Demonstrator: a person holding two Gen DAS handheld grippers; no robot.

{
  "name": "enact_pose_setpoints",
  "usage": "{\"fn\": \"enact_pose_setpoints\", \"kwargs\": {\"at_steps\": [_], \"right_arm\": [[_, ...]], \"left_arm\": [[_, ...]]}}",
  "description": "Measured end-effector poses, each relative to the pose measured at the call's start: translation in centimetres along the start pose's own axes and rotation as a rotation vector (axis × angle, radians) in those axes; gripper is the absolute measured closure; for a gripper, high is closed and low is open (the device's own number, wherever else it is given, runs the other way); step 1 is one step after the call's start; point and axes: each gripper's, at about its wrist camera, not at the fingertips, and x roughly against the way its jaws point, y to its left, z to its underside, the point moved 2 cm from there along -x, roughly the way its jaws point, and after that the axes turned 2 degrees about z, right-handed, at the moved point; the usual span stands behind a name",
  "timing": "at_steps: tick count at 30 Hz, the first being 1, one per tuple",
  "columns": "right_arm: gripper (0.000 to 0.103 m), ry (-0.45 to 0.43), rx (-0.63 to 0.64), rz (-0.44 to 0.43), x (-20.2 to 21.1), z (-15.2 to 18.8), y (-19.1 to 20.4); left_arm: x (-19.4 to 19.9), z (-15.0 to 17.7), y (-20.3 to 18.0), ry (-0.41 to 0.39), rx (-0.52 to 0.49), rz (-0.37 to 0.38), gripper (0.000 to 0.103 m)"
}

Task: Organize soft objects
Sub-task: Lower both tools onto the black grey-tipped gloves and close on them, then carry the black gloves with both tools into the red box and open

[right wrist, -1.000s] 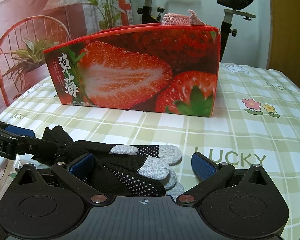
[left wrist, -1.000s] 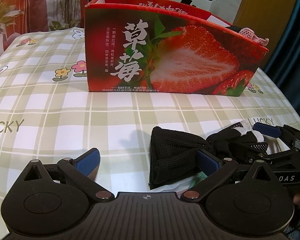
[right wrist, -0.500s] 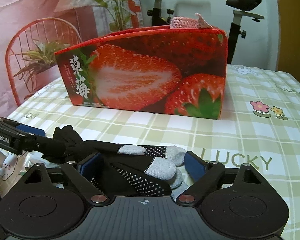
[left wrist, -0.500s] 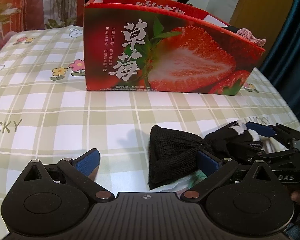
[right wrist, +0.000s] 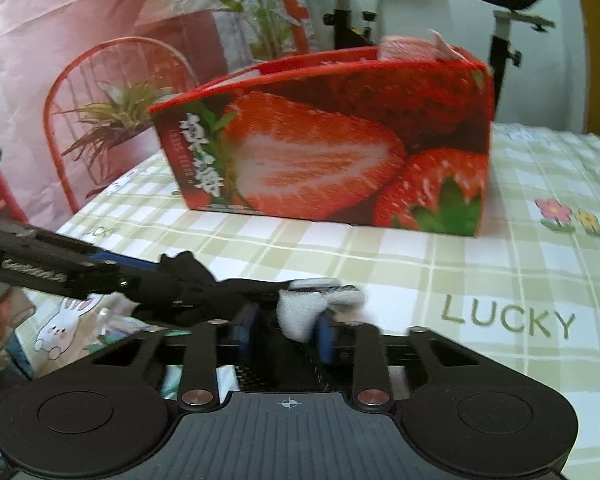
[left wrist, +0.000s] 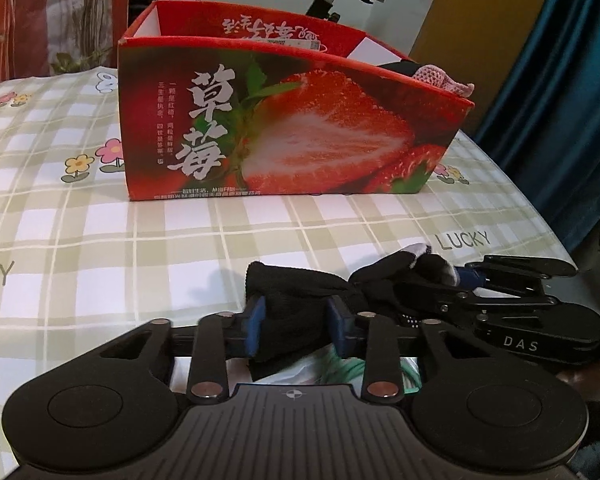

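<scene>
A black knit glove with grey fingertips point(left wrist: 300, 292) lies near the table's front edge. My left gripper point(left wrist: 297, 320) is shut on its cuff end. My right gripper point(right wrist: 286, 330) is shut on its finger end point(right wrist: 304, 312), lifted slightly. The right gripper also shows in the left wrist view point(left wrist: 466, 280), and the left gripper in the right wrist view point(right wrist: 112, 276). A red strawberry-print box point(left wrist: 284, 128) stands behind, open at the top, with a pink knit item point(left wrist: 440, 78) at its right end; the box also shows in the right wrist view point(right wrist: 328, 152).
The table wears a green-and-white checked cloth point(left wrist: 100, 248) printed with flowers and "LUCKY". A crumpled plastic bag point(left wrist: 300, 372) lies under the glove. An exercise bike point(right wrist: 508, 24), a red wire chair point(right wrist: 112, 92) and a blue curtain point(left wrist: 560, 60) stand beyond the table.
Both grippers have closed on the black glove, the left on the cuff and the right on the fingers. The glove is bunched and raised a little. Both cameras moved up.
</scene>
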Motion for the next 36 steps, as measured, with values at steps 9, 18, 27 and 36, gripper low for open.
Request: {"fn": "enact_pose_setpoints", "kwargs": {"at_steps": [9,18,27,36], "right_arm": [[0.093,-0.073,0.024,-0.009,1.1,-2.2,0.5],[0.093,-0.129,0.041,0.003,2.1,-4.2,0.6],[0.093,-0.271,0.112,-0.011,4.4,-10.8,1.2],[0.093,-0.358,0.237,0.042,3.0,-18.7,1.5]], "left_arm": [[1.6,-0.7,-0.2,-0.065,-0.003,0.001,0.087],[3.6,-2.4,-0.8,-0.143,-0.035,0.006,0.087],[8.4,-8.0,-1.8,-0.337,-0.1,-0.002,0.087],[7.6,-14.5,-1.5,-0.419,-0.122,-0.035,0.087]]}}
